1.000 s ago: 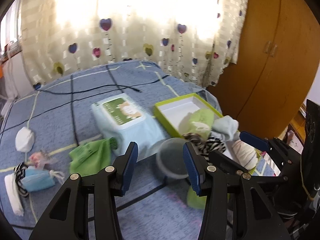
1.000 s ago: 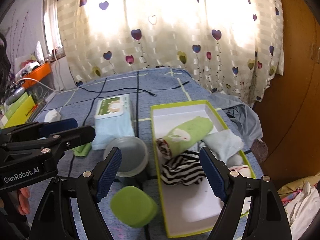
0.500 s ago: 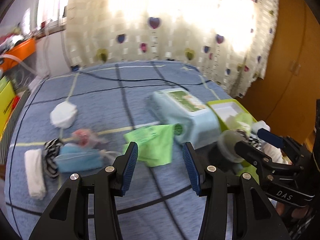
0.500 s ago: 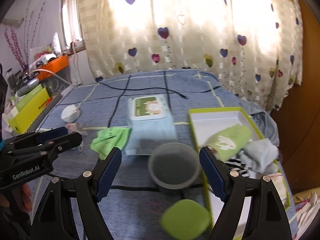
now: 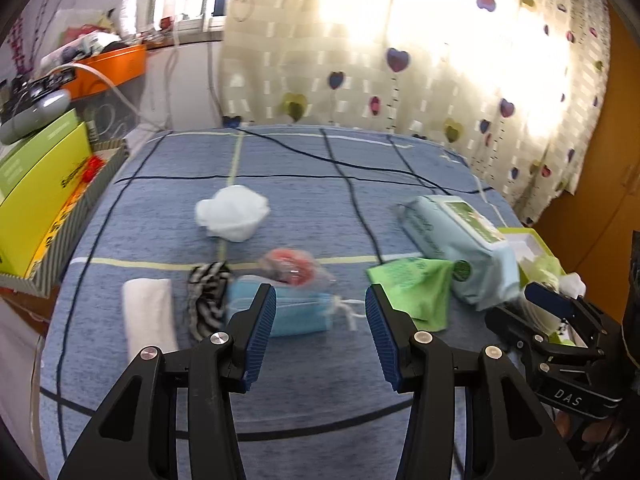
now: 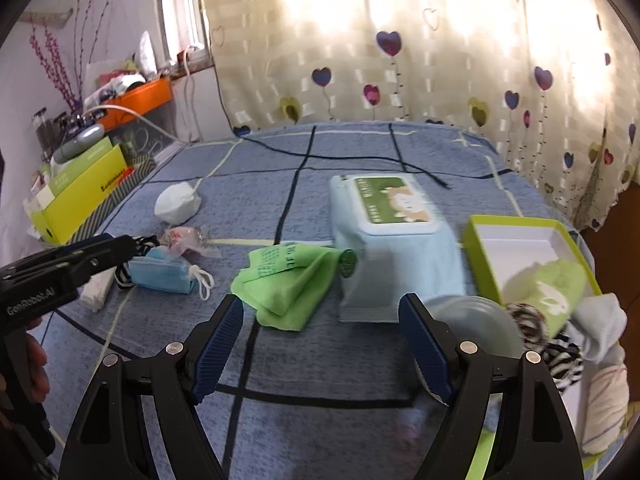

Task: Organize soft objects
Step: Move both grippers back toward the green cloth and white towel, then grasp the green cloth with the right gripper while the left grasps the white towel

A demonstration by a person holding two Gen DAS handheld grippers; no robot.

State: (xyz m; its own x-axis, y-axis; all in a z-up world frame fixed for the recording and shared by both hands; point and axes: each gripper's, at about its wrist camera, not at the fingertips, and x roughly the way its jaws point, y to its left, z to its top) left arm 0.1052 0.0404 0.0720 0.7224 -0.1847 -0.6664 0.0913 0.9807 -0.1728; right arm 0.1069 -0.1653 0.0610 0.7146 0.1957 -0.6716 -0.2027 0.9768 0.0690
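Both the left gripper (image 5: 320, 320) and right gripper (image 6: 320, 340) hang wide-jawed and empty over the bed (image 5: 304, 184), apparently choosing the next item, probably the blue mask (image 5: 296, 312), to carry to the green box (image 6: 520, 240).

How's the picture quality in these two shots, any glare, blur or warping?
Left wrist view: the backlit curtain blows out white, the wipes pack and green cloth are smeared, and fisheye bends the bed edges. Right wrist view: same curtain glare, the wipes pack's near side is blurred, corners go dark.
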